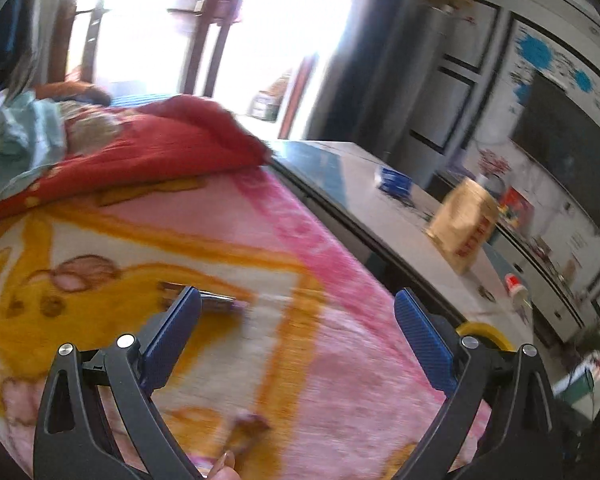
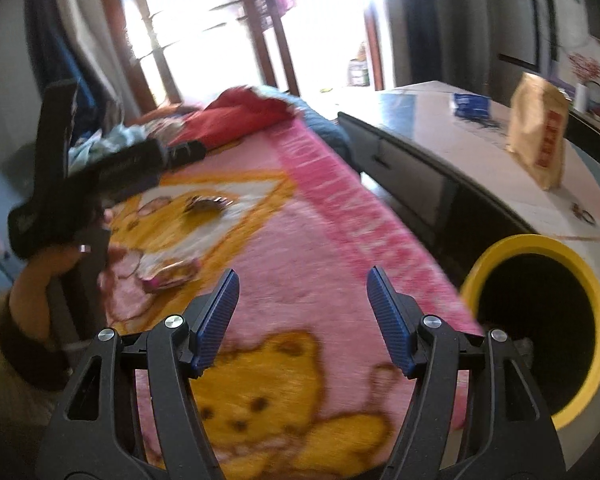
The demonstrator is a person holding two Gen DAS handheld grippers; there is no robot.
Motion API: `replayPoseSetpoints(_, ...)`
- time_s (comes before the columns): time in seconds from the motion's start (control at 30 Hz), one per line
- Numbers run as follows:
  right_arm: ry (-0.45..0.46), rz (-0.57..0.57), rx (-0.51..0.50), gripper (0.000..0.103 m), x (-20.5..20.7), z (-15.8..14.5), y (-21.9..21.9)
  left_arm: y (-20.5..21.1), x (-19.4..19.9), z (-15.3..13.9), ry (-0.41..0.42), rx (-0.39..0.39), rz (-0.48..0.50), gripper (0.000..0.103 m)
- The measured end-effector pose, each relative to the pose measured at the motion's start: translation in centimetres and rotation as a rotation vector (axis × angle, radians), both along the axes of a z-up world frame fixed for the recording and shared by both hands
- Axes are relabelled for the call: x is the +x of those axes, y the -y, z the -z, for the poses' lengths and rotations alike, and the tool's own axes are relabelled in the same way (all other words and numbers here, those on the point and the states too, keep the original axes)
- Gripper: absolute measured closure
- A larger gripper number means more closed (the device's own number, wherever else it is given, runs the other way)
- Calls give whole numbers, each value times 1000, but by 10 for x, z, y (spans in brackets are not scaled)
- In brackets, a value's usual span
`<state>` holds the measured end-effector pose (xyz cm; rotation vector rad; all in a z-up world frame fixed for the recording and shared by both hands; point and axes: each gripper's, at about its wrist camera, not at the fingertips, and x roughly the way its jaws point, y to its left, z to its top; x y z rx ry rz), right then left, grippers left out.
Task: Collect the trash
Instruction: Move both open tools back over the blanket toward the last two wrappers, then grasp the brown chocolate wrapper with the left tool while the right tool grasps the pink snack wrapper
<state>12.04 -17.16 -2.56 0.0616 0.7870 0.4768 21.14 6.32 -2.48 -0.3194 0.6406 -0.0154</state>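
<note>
Item: trash on bed, two pieces, both unretrieved

Left gripper (image 1: 298, 300): jaws spread wide, nothing between them; blue ribbed pads on black arms. In the right wrist view its black body (image 2: 84, 184) sits over the far left of the blanket, held by a hand (image 2: 48, 276).

Right gripper (image 2: 303, 284): jaws parted, empty, same blue ribbed pads.

Far wrapper (image 1: 216, 302): flat, crinkled, silvery foil with a purple edge, lying on the blanket just past the left gripper's left pad, long axis running left to right across the jaws' line. Seen from the right gripper (image 2: 208, 203) it lies well ahead and to the left.

Near wrapper (image 2: 172, 274): flat, shiny, gold and pink packet, ahead and to the left of the right gripper, long axis left to right, slightly tilted. From the left view it shows as a blurred brownish scrap (image 1: 250, 430) low between the arms.

Judgement: the left gripper is nearer both pieces; the far wrapper lies off its left pad, so a small shift left would centre it.

Blanket (image 2: 324, 216): soft fleece, pink with orange bear print, likely to bunch under a pinch.

Bin (image 2: 592, 280): round, yellow rim, dark inside, at the bed's right edge, just beside the right gripper.

Table (image 2: 432, 128): smooth top, with a paper bag (image 2: 540, 132) standing on it
</note>
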Motion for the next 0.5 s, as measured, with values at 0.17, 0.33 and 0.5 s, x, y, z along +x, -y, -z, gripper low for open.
replayPoseSetpoints(0.17, -22, -71, -13, 45, 6, 11, -47, -56, 4, 10, -37, -34, -101, 9)
replayPoseSetpoints(0.33, -57, -134, -10, 45, 17, 23, -90, -95, 8, 27, -84, -86, -156, 15)
replayPoseSetpoints(0.5, -95, -170, -46, 48, 35, 39, -124, -112, 16, 44, -130, -137, -148, 32)
